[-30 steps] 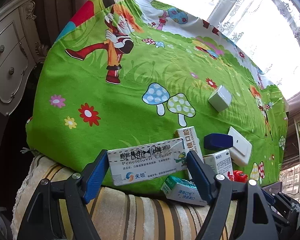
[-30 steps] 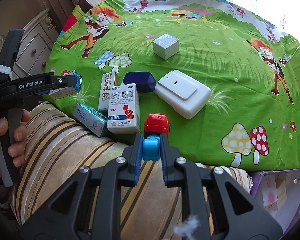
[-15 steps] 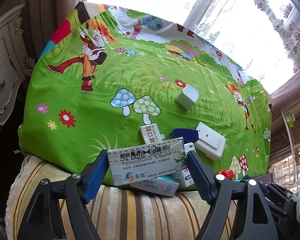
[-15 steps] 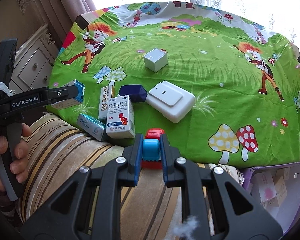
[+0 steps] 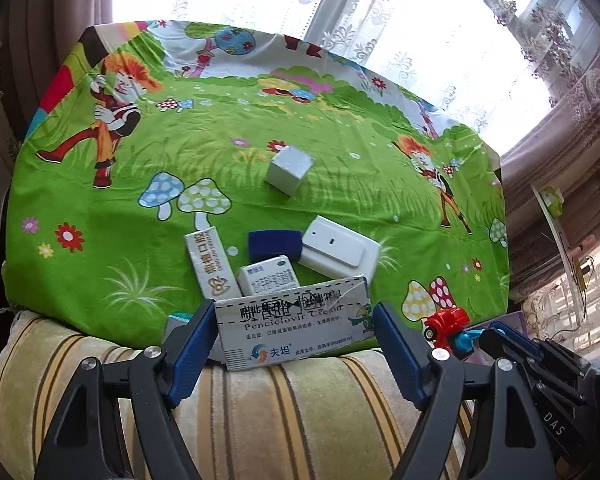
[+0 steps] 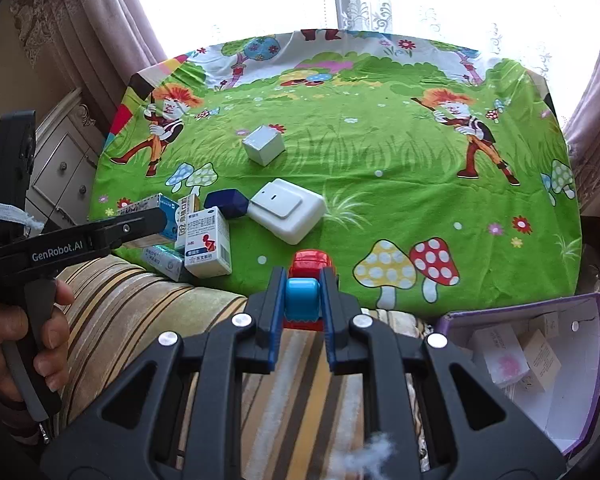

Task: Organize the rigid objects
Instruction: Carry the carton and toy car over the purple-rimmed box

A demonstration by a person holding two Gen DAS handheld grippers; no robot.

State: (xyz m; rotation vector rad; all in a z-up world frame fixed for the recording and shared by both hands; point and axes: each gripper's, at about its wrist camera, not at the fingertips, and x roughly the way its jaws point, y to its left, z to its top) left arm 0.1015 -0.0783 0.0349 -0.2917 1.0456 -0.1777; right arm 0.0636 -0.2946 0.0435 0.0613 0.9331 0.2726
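My left gripper (image 5: 294, 338) is shut on a long white cream box (image 5: 296, 326), held lengthwise between its blue pads above the striped cushion. My right gripper (image 6: 302, 296) is shut on a small red and blue toy car (image 6: 306, 284); that car (image 5: 446, 326) also shows at the right of the left wrist view. On the green cartoon cloth (image 6: 380, 152) lie a white cube box (image 6: 263, 145), a white flat device (image 6: 286, 210), a dark blue box (image 6: 226, 203) and several medicine boxes (image 6: 207, 242). A hand (image 6: 16, 344) holds the left gripper's handle.
A striped cushion (image 6: 140, 300) runs along the near edge of the cloth. A purple-edged open box (image 6: 540, 344) with small white packs inside stands at the lower right. A white carved cabinet (image 6: 60, 160) is at the left, curtains and a bright window behind.
Both grippers have drawn back and risen with their loads, so the cloth and its boxes look farther away. The left view has swung right; more of the window shows.
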